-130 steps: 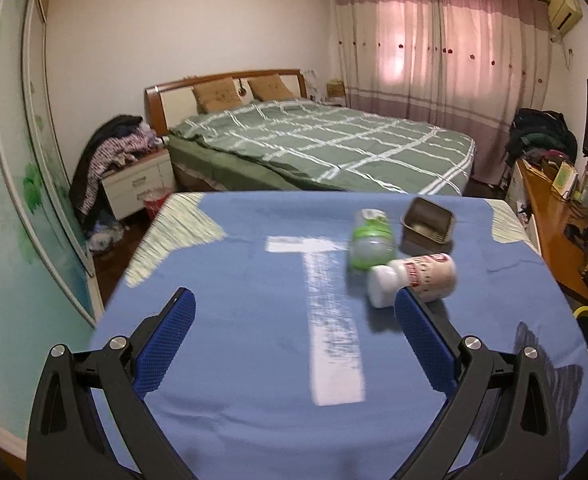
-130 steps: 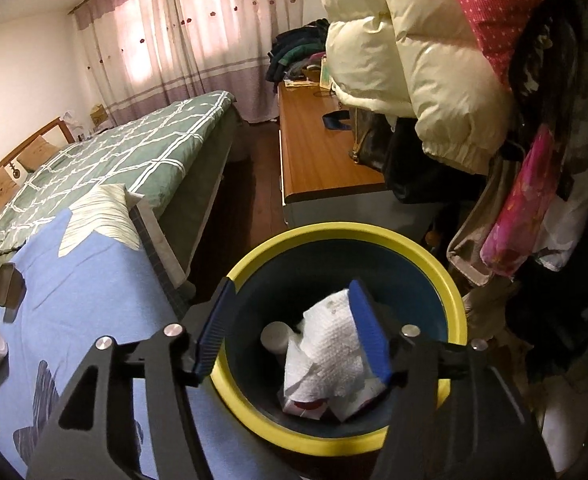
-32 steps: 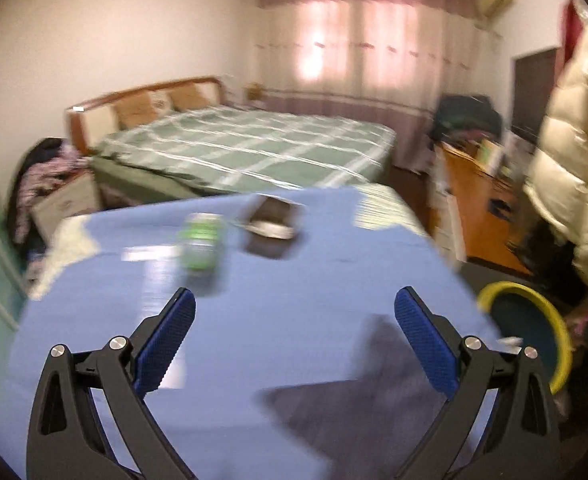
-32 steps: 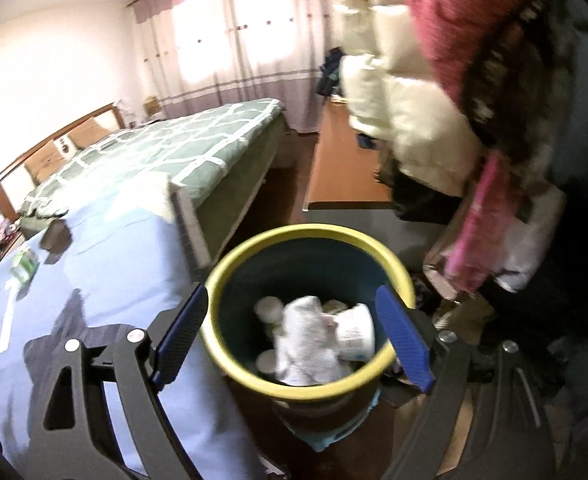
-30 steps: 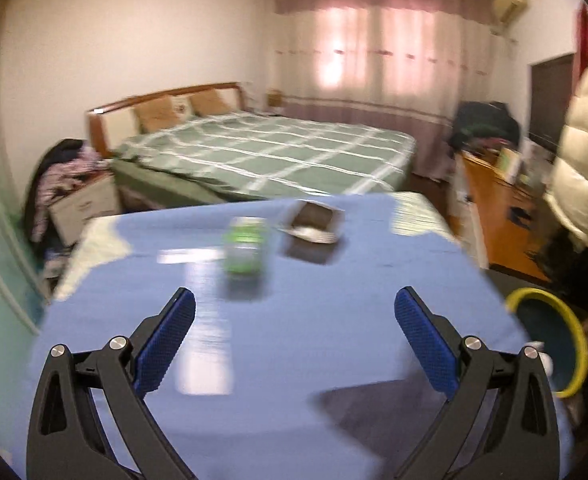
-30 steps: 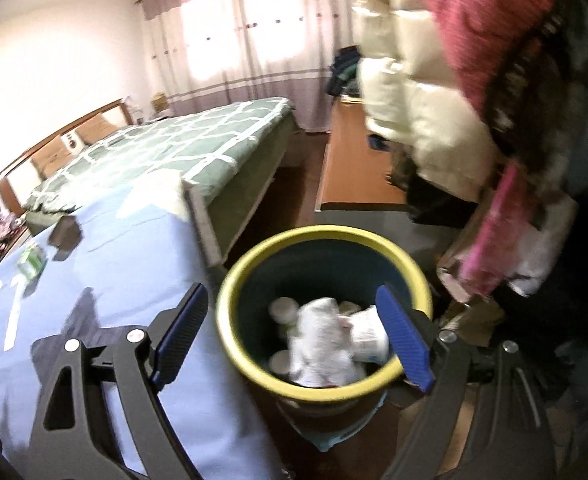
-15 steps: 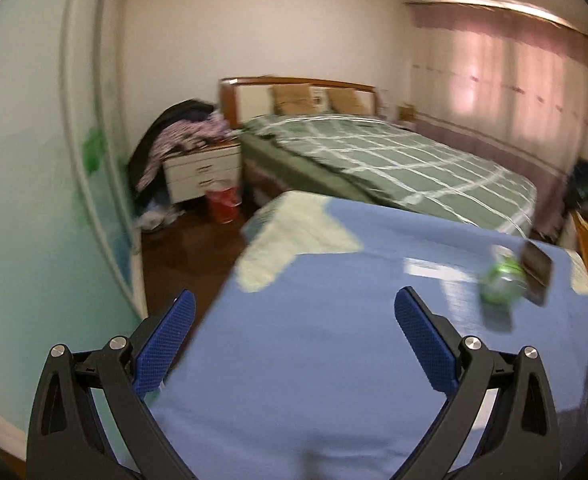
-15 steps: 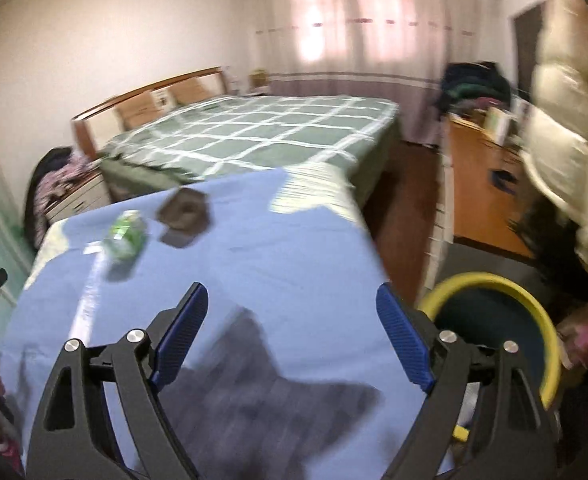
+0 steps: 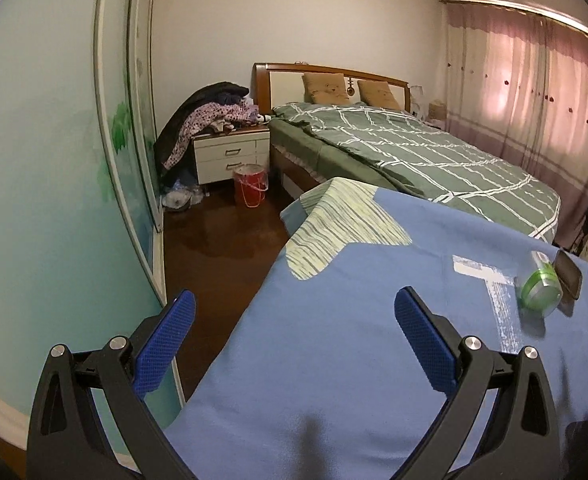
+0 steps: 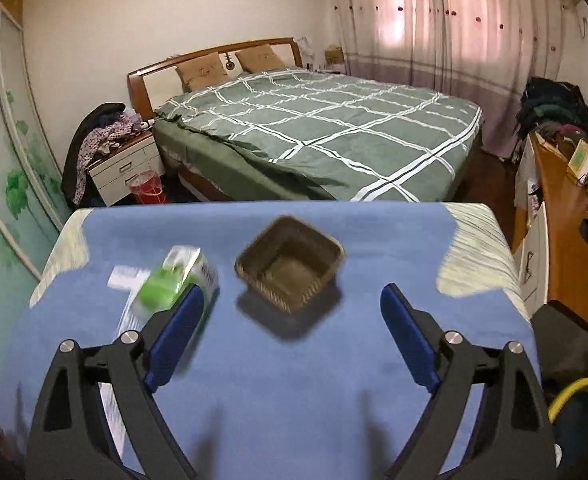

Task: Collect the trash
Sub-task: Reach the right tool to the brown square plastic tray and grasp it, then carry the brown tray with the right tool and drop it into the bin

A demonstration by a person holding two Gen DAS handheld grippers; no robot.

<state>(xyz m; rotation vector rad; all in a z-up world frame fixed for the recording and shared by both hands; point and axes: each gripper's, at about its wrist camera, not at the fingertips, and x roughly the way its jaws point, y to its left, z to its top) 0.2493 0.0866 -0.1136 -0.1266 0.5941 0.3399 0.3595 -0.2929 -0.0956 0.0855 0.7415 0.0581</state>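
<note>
A green and white carton (image 10: pixel 176 280) lies on its side on the blue table cloth (image 10: pixel 294 380), left of a brown plastic tray (image 10: pixel 290 264). My right gripper (image 10: pixel 292 338) is open and empty, hovering just short of the tray, its left finger in front of the carton. In the left wrist view the carton (image 9: pixel 540 288) and the tray (image 9: pixel 569 274) lie far right. My left gripper (image 9: pixel 294 344) is open and empty over the table's left edge. The yellow-rimmed bin (image 10: pixel 578 404) shows at the lower right.
A bed with a green checked cover (image 10: pixel 318 128) stands beyond the table. A white nightstand (image 10: pixel 124 168) with clothes and a red bucket (image 10: pixel 146 188) are at the left. A wooden desk (image 10: pixel 570 216) runs along the right. A mirrored wardrobe door (image 9: pixel 54 200) is at the left.
My right gripper has swung from over the bin back to the table and now faces the tray and carton. My left gripper has swung left toward the table's left edge.
</note>
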